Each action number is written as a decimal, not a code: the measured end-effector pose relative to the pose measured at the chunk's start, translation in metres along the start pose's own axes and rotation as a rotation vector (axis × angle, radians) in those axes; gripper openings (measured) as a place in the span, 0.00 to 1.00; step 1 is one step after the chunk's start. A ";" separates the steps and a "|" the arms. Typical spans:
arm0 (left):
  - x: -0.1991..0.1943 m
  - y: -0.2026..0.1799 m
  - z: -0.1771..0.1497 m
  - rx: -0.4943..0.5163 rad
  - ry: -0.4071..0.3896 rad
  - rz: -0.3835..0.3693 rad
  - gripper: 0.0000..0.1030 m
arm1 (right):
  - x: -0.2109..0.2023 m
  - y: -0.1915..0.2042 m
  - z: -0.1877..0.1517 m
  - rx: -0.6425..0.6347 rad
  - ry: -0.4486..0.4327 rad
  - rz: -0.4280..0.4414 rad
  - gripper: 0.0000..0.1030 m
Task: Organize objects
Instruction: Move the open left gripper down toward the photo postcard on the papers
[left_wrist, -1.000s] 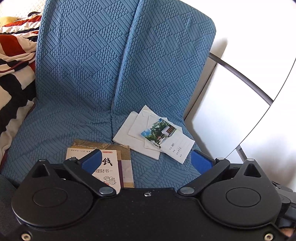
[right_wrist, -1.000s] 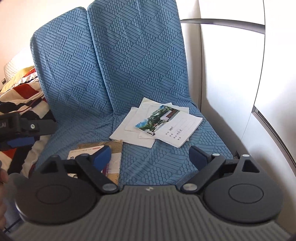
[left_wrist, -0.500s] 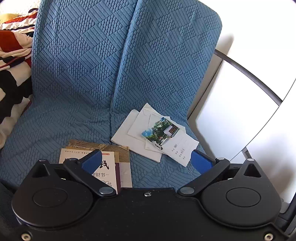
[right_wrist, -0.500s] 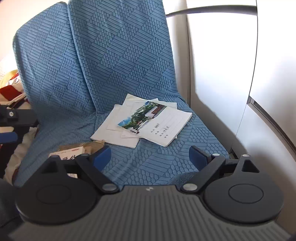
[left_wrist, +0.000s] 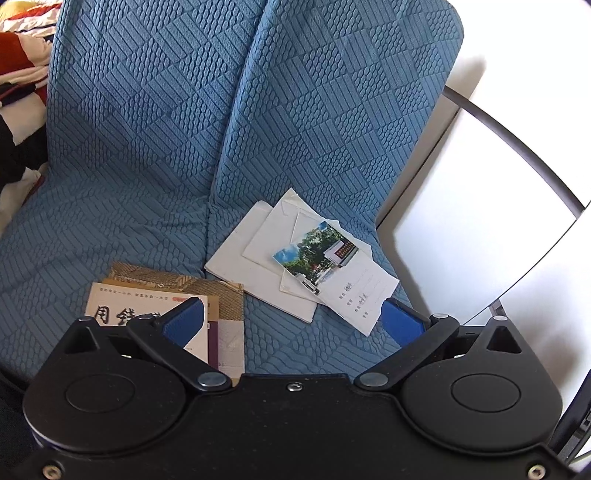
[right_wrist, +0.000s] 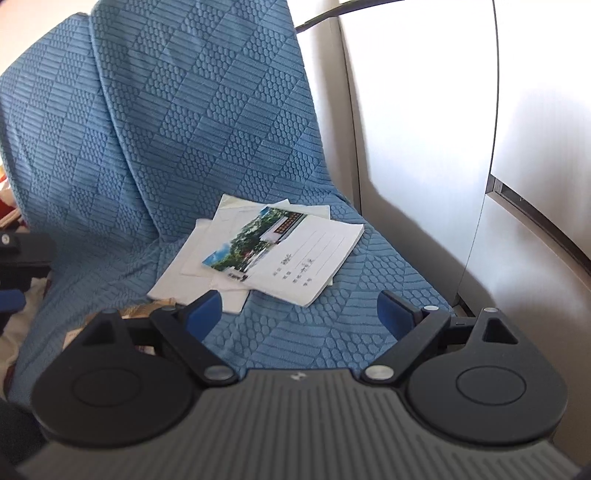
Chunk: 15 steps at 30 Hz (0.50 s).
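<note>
Left gripper (left_wrist: 291, 317) spread wide, nothing between the blue pads (left_wrist: 184, 323), touching nothing, hanging over the front of the seat (left_wrist: 92, 229). Right gripper (right_wrist: 299, 314) likewise wide apart and empty, poised above the seat just short of the papers.

Two heaps on the blue quilted seat cover. On one side, two books stacked: a cream book (left_wrist: 122, 306) with large black Chinese characters on top, partly hidden behind the left pad, and a brown patterned book (left_wrist: 207, 288) beneath it. Only part of the cream title legible; smaller print too small to read. On the other side, well apart from the books, a loose fan of white papers (left_wrist: 240, 266), at least three sheets overlapping, count uncertain. On top of them one notebook (right_wrist: 310, 258) with a photo of trees and a white building with a red sign on its cover, plus ruled lines carrying handwriting too small to read.

Striped bedding (left_wrist: 18, 66) at the left edge; white panels (right_wrist: 417, 129) beside the seat
</note>
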<state>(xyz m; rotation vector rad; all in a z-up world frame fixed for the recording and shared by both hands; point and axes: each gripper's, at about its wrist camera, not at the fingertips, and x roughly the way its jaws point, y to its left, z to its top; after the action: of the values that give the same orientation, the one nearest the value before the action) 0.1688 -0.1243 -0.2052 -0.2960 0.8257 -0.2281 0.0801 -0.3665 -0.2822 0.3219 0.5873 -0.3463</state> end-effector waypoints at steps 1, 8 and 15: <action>0.004 0.000 0.000 -0.012 0.003 -0.008 0.97 | 0.003 -0.001 0.001 0.015 -0.005 -0.009 0.89; 0.034 0.002 0.002 -0.086 0.036 -0.040 0.89 | 0.023 -0.013 0.006 0.048 -0.027 -0.031 0.86; 0.072 0.001 -0.002 -0.132 0.081 -0.063 0.71 | 0.057 -0.032 0.008 0.073 -0.042 -0.019 0.61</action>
<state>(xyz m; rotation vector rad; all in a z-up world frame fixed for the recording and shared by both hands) 0.2148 -0.1460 -0.2559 -0.4391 0.9142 -0.2467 0.1147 -0.4110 -0.3156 0.3788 0.5377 -0.3921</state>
